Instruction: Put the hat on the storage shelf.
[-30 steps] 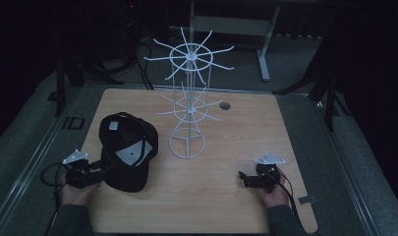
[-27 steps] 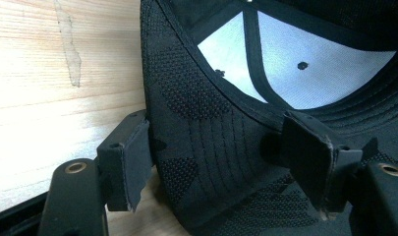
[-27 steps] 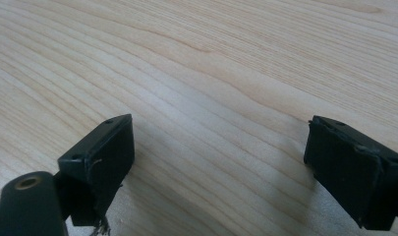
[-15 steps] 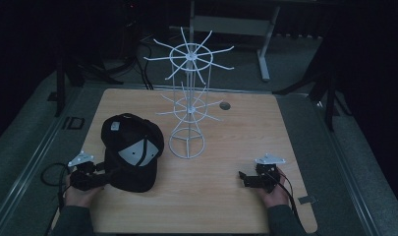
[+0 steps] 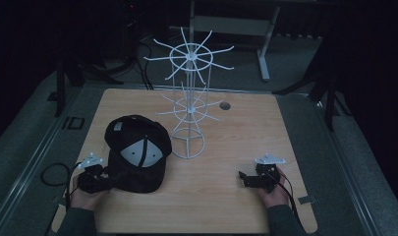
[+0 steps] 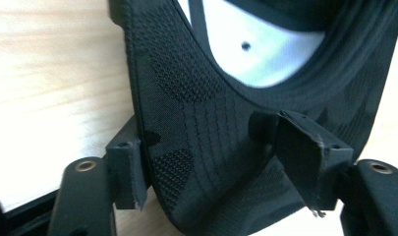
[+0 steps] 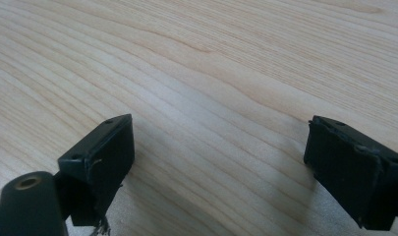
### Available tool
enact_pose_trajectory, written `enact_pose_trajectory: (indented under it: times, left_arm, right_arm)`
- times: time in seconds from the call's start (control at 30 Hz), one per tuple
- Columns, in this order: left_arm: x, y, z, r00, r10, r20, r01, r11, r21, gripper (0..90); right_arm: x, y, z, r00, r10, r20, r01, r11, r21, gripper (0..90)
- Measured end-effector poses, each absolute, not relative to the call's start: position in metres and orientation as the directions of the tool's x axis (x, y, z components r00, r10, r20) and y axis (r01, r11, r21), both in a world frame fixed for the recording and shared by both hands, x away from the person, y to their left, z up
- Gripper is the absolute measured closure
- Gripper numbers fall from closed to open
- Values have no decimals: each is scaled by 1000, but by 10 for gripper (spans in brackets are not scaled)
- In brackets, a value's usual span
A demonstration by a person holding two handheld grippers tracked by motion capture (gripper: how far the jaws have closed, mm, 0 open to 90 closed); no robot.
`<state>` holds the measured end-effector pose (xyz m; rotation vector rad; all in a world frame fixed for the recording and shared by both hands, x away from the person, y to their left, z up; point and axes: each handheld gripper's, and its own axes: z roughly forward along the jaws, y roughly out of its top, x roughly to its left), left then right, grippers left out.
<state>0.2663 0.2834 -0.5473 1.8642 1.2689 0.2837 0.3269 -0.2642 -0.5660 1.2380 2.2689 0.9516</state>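
A black cap [image 5: 137, 152] with a white front panel lies on the left part of the wooden table [image 5: 245, 137], just beside the round base of a white wire rack [image 5: 189, 105] that stands upright near the table's middle, with thin prongs fanning out at its top and halfway down. The left gripper [image 5: 100, 179] sits at the near left corner, held by the person's left hand [image 5: 86, 196], and meets the cap's brim. In the left gripper view the brim [image 6: 201, 147] passes between the two black jaws; the jaws pinch it, one pad against each face of the stitched fabric, and the white panel with a small eyelet shows beyond. The right gripper [image 5: 245, 178] rests well apart on the near right side, held by the right hand [image 5: 272, 191], its tips pointing toward the table's middle. In the right gripper view its jaws stand spread wide over bare wood grain, with nothing between them. A small dark round hole [image 5: 225, 105] sits in the tabletop behind the rack.
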Motion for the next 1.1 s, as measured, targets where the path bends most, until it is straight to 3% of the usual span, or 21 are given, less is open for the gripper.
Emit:
enact_pose_trajectory:
  times: [0.27,0.53,0.87,1.1]
  left_arm:
    - [264,277,-544,500,821,-274,641,-139,755,465]
    - [266,256,-550,557,784,-273,658,-216,722,444]
    - [266,254,-548,606,706,-366,665,-197,721,671]
    - [265,252,-547,607,683,-406,681,-184,709,733]
  right_arm:
    - [327,-264,-566,-537,844,-12,583,381,718,115]
    - [327,-264,-566,-537,843,-12,583,381,718,115]
    - [327,-264,-566,-538,843,-12,582,381,718,115]
    - [327,-264,-566,-538,843,-12,582,381,718,115]
